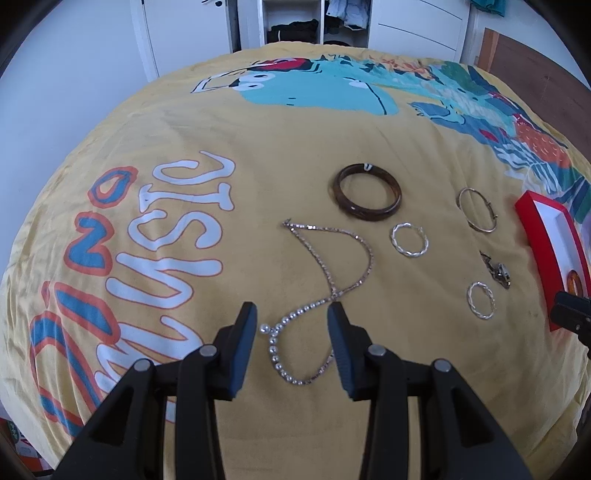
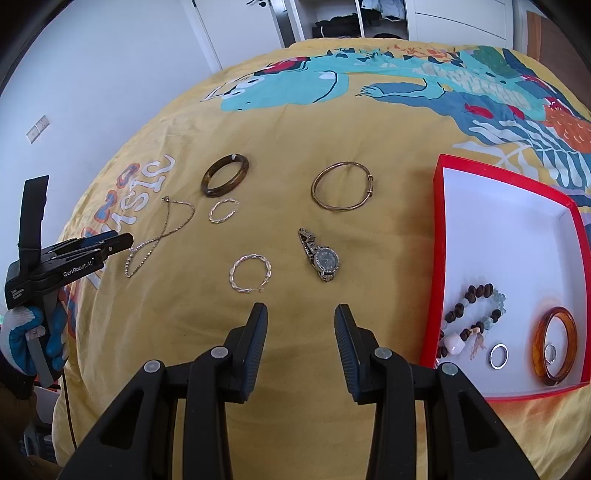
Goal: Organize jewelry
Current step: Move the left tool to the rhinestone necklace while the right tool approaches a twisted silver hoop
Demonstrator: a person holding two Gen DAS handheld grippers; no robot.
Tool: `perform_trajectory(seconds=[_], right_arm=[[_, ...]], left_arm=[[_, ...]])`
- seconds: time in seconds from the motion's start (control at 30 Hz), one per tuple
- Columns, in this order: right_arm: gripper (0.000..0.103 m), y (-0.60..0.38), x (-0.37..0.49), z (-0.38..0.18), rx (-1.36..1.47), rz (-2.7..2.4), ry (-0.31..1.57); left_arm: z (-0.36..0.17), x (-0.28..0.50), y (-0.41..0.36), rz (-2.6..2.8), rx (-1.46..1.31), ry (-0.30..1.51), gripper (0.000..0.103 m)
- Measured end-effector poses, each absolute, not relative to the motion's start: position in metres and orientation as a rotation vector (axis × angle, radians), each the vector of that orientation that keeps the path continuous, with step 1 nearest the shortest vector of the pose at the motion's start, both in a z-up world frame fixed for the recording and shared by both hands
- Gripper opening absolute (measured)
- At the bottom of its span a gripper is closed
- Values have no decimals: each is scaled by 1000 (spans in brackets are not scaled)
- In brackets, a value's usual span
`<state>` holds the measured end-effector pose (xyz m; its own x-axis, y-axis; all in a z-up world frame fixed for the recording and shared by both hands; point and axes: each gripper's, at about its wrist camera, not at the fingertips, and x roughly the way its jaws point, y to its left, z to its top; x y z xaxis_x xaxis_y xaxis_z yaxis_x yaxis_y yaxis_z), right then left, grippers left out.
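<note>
Item, rhinestone necklace point(image 1: 325, 280): lying loose in a crossed loop on the yellow bedspread point(image 1: 258, 184), its beaded end sitting between the spread, empty jaws of the left gripper point(image 1: 291, 325), which appears to be lining up over it for a pickup. The right gripper point(image 2: 300, 325), also spread and holding nothing, is hovering near the twisted silver hoop point(image 2: 250, 273) and the watch point(image 2: 322, 258). The next move is calling for a low pinch on the thin chain, then carrying it to the red box point(image 2: 439, 229), which is already holding a bead bracelet point(image 2: 472, 317) and an amber bangle point(image 2: 554, 345).

A yellow cotton bedspread point(image 2: 295, 166) printed with a teal dinosaur fills the scene; beyond its far edge stands a white open wardrobe point(image 1: 295, 22) holding dark folded clothes.
</note>
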<state>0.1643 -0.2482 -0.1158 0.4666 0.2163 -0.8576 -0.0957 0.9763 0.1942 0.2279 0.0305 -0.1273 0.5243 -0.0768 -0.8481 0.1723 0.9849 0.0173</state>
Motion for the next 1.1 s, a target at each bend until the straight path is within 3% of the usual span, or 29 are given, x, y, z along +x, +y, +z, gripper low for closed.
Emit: perform_trajectory(seconds=[0.77,0.9,1.1], right_arm=[[37,-229,185,-135,117,250,1103],[46,-221,190,-141,120,275,1109],[48,-209,201,-154,129,307,1127]], left_arm=[[-153,247,22,-211,123,1044,38],[-160,250,23,-222,124,1058,38],[-169,254,27,-248,89,1072,38]])
